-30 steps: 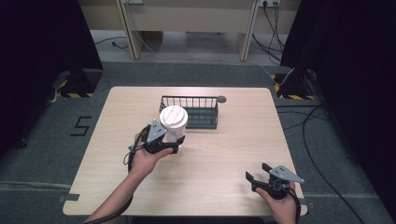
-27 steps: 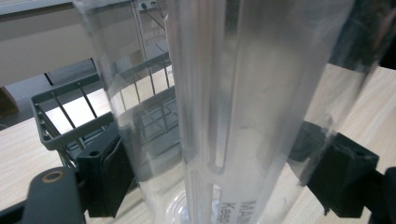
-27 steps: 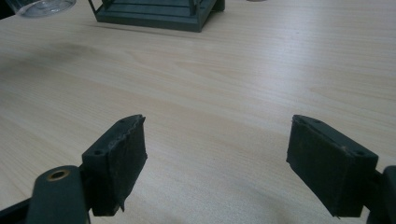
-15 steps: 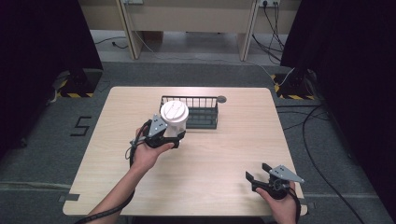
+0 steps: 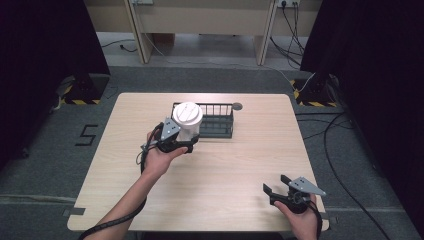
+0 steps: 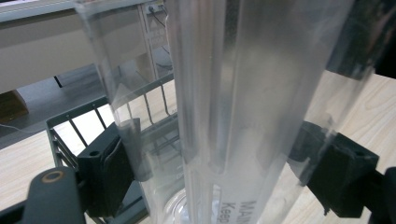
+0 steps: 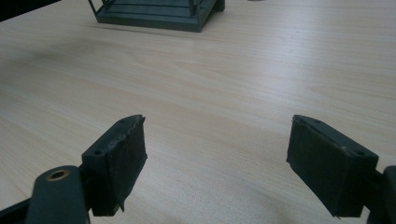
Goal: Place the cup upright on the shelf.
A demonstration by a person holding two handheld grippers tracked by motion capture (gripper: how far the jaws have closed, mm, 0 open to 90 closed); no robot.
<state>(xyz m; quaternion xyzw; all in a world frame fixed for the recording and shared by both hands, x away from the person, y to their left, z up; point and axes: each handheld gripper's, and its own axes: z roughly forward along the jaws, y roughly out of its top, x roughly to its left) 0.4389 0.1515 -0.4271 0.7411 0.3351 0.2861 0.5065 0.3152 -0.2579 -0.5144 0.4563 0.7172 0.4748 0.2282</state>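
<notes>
The pale wooden counter (image 5: 215,165) carries a dark wire basket (image 5: 216,120) near its far edge. Just in front of the basket's left end, the left tool (image 5: 172,137) clamps a clear plastic container with a white lid (image 5: 188,120), upright and seemingly lifted, probably for lowering into the basket. The right tool (image 5: 277,192) rests wide apart and empty near the counter's front right corner, out of the way.

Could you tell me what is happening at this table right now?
A person works with two tongs at a wooden table. The left tongs are shut on a clear plastic container with a white lid, held upright beside the dark wire basket. The right tongs rest open near the table's front edge, gripping nothing.
</notes>
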